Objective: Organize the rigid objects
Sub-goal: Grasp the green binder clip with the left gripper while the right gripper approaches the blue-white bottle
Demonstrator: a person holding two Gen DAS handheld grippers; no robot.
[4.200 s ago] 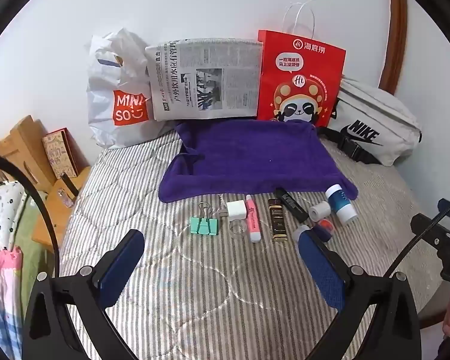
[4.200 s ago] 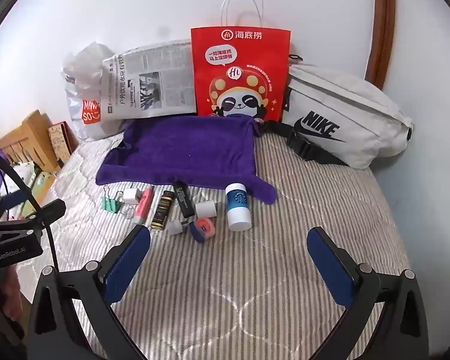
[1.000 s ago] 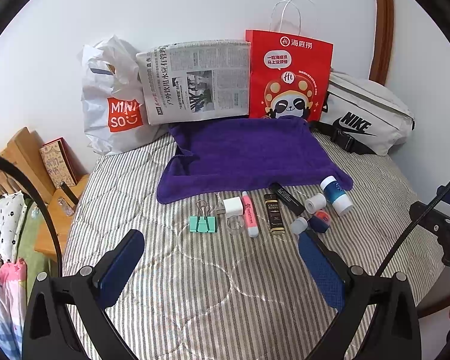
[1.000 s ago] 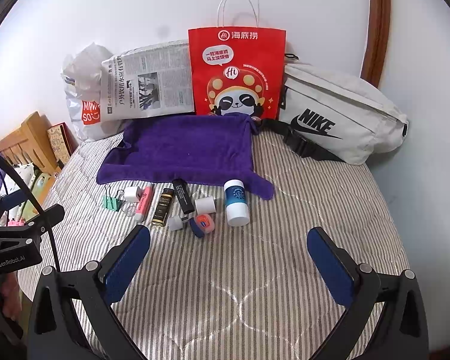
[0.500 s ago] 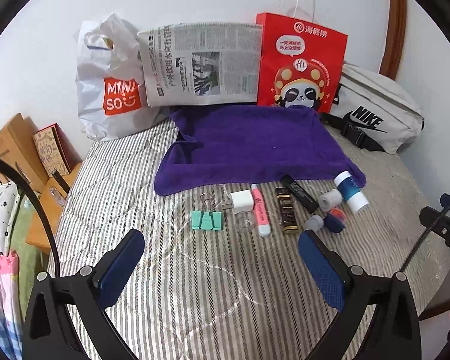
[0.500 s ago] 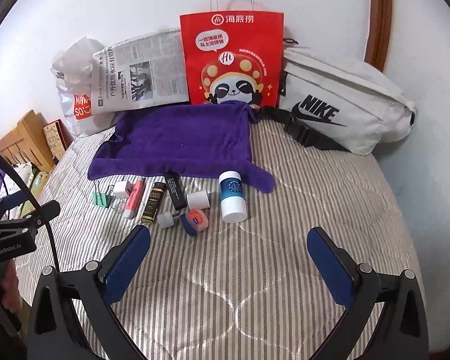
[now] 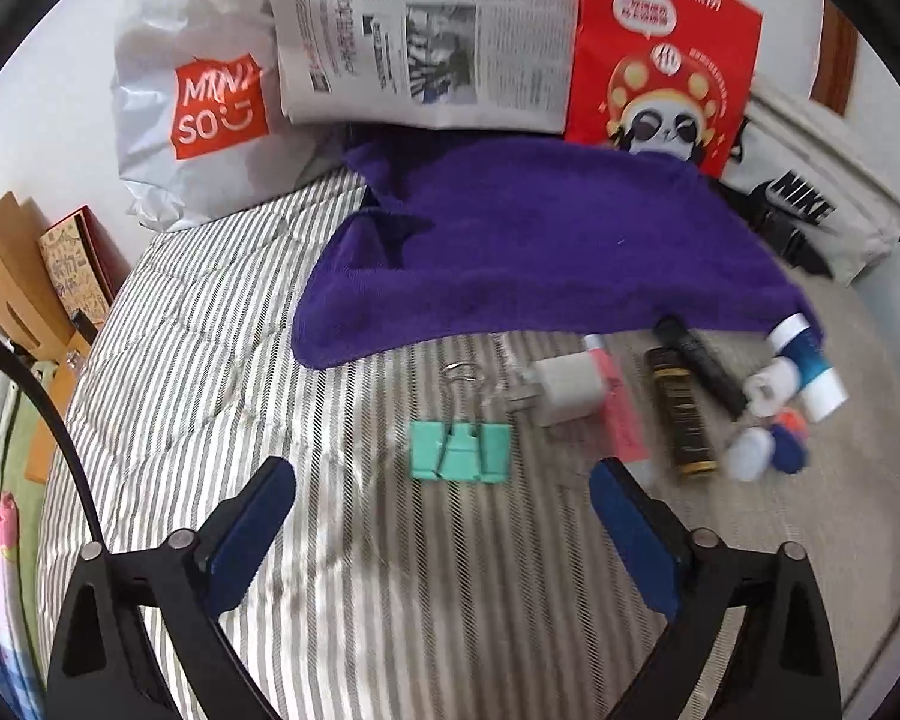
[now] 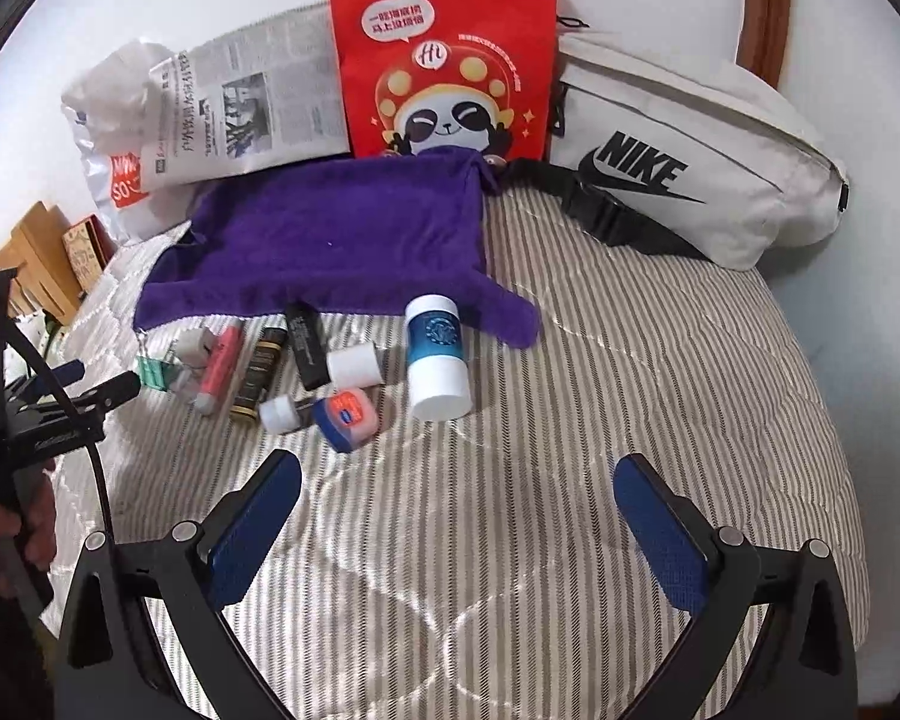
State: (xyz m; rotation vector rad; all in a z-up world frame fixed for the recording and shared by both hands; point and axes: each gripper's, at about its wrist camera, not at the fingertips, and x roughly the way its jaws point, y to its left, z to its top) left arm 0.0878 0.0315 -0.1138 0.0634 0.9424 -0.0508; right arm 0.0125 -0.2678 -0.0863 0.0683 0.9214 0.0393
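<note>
The left claw [image 7: 441, 516] hangs over the striped bed [image 7: 222, 360] with its fingers wide apart and nothing between them; the green binder clip [image 7: 460, 452] lies just ahead of it. Beside the clip sit a white charger [image 7: 567, 390], a pink marker [image 7: 621, 414] and a dark tube [image 7: 681, 417]. The right claw [image 8: 459, 516] is likewise spread and empty, facing a small blue jar [image 8: 345, 412] and a white-and-blue bottle [image 8: 437, 358]. Behind the row lies a purple towel [image 8: 342, 240].
</note>
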